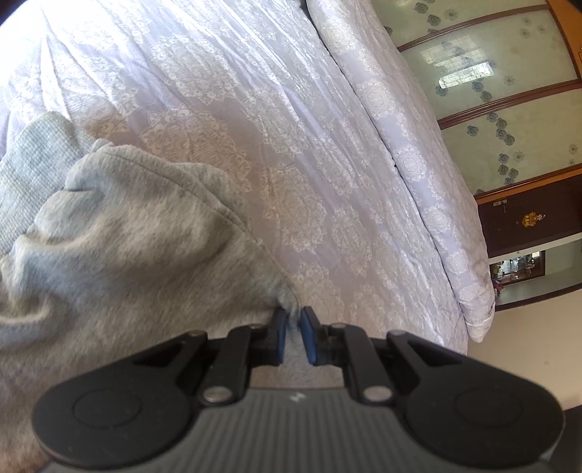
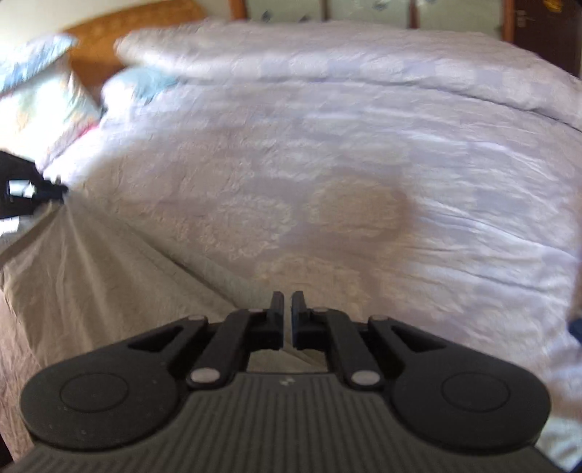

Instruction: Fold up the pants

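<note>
Grey pants (image 1: pixel 127 236) lie bunched on the bed at the left of the left wrist view. My left gripper (image 1: pixel 292 320) is shut on a tuft of their edge between its blue pads. In the right wrist view the pants (image 2: pixel 109 273) stretch taut from the left gripper (image 2: pixel 54 191) at the far left down to my right gripper (image 2: pixel 287 302). Its jaws stand almost together, with the ribbed edge of the cloth running in between the fingertips and passing under the gripper. This view is blurred.
A lilac patterned bedcover (image 2: pixel 363 145) spreads ahead, with a folded quilt (image 2: pixel 327 51) along its far side. Pillows (image 2: pixel 43 91) and a wooden headboard (image 2: pixel 127 29) are at the upper left. Wardrobe doors (image 1: pixel 491 91) stand beyond the bed's edge.
</note>
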A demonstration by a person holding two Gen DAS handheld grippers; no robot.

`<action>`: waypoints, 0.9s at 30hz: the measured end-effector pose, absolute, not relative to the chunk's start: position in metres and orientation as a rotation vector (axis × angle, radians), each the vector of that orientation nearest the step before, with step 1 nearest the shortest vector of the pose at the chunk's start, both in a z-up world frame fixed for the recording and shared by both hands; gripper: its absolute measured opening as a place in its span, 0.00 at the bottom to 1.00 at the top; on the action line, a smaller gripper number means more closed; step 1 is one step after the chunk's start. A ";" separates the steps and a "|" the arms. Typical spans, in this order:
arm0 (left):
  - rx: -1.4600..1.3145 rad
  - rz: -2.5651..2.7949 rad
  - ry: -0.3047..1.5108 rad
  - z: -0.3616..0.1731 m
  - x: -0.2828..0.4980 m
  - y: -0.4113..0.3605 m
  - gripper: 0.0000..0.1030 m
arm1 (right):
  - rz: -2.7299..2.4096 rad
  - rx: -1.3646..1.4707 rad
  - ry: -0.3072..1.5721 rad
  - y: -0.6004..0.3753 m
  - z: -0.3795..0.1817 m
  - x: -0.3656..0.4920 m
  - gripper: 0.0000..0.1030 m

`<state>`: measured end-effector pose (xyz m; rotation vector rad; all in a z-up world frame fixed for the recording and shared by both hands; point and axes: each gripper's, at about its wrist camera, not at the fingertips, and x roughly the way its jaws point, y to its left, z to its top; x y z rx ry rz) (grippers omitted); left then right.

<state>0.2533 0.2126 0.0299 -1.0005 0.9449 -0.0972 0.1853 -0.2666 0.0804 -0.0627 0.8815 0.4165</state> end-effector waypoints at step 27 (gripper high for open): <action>-1.007 -0.104 0.945 0.032 0.253 0.213 0.10 | 0.513 -0.311 0.909 -0.214 0.061 0.168 0.03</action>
